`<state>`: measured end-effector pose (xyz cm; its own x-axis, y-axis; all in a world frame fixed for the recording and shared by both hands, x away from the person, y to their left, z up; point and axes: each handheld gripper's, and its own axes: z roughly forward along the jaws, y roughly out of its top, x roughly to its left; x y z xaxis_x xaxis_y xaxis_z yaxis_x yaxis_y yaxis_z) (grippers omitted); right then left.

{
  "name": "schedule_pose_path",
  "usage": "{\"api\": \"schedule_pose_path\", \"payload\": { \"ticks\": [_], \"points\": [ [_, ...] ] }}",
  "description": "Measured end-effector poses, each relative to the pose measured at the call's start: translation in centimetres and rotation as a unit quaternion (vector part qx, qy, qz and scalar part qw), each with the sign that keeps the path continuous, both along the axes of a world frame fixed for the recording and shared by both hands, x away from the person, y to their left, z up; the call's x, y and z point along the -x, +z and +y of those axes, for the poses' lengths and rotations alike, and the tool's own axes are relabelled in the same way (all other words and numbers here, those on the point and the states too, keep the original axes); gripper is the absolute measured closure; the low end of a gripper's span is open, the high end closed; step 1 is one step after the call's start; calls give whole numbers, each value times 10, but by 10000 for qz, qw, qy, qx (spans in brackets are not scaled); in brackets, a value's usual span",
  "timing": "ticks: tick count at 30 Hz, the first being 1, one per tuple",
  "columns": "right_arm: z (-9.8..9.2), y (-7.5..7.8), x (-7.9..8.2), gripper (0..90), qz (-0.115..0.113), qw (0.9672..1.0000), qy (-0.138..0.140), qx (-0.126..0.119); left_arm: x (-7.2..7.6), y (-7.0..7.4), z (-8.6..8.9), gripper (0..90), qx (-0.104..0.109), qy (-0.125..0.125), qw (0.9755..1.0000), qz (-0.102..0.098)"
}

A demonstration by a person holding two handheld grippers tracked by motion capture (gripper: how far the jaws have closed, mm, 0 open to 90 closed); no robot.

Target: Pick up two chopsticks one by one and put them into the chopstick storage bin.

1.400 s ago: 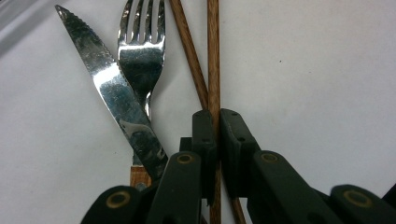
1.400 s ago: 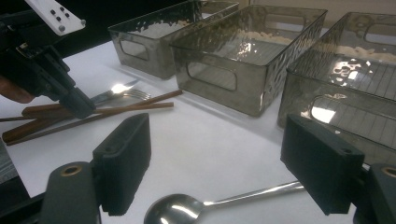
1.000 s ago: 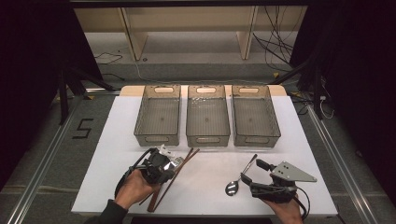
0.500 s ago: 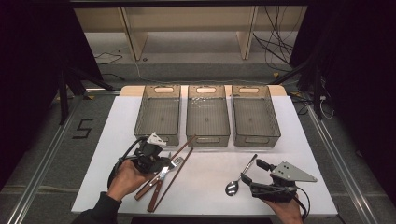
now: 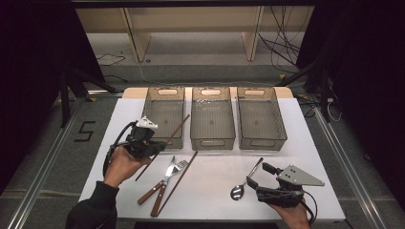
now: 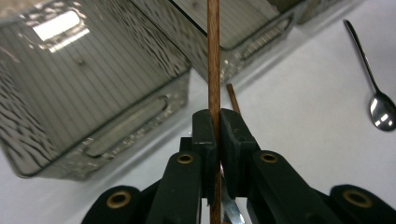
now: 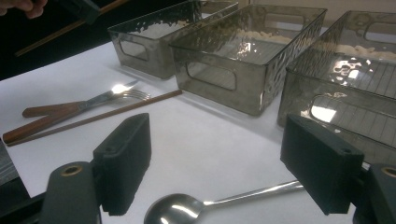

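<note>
My left gripper point(image 5: 158, 149) is shut on a brown wooden chopstick point(image 5: 179, 128) and holds it off the table. The stick slants up over the front of the left smoky bin point(image 5: 165, 93). In the left gripper view the chopstick point(image 6: 213, 56) runs straight up between the pressed jaws of my left gripper point(image 6: 214, 126). A second chopstick point(image 5: 179, 181) lies on the white table beside a wooden-handled fork point(image 5: 168, 175). My right gripper point(image 5: 258, 177) rests open at the front right, its jaws either side of a metal spoon point(image 5: 239, 191), not touching it. The right gripper view shows the spoon point(image 7: 187, 210) between the spread fingertips of my right gripper point(image 7: 224, 154).
Three smoky plastic bins stand in a row at the back: left, middle point(image 5: 212, 138) and right point(image 5: 261, 140). A wooden-handled knife point(image 5: 157, 202) lies by the fork. The white table point(image 5: 215, 200) ends close behind my hands.
My left gripper has lifted one chopstick off the table and carried it up and left, toward the left bin. The fork beneath now lies uncovered. The right gripper has stayed put.
</note>
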<state>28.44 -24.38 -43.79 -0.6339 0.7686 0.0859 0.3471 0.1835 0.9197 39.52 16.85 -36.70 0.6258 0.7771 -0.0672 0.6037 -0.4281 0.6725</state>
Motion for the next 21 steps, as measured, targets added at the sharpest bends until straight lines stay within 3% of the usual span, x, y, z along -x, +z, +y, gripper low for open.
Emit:
{"api": "schedule_pose_path", "payload": {
  "ticks": [13,19,21],
  "points": [
    [0,0,0,252,0,10000,2,-13,-41,16,10,843,151,231,9990,-363],
    [0,0,0,252,12,10000,2,-17,-64,18,8,843,225,316,9983,-436],
    [0,0,-1,252,16,10000,-2,-19,-70,18,5,843,156,287,9983,-473]
  ]
}}
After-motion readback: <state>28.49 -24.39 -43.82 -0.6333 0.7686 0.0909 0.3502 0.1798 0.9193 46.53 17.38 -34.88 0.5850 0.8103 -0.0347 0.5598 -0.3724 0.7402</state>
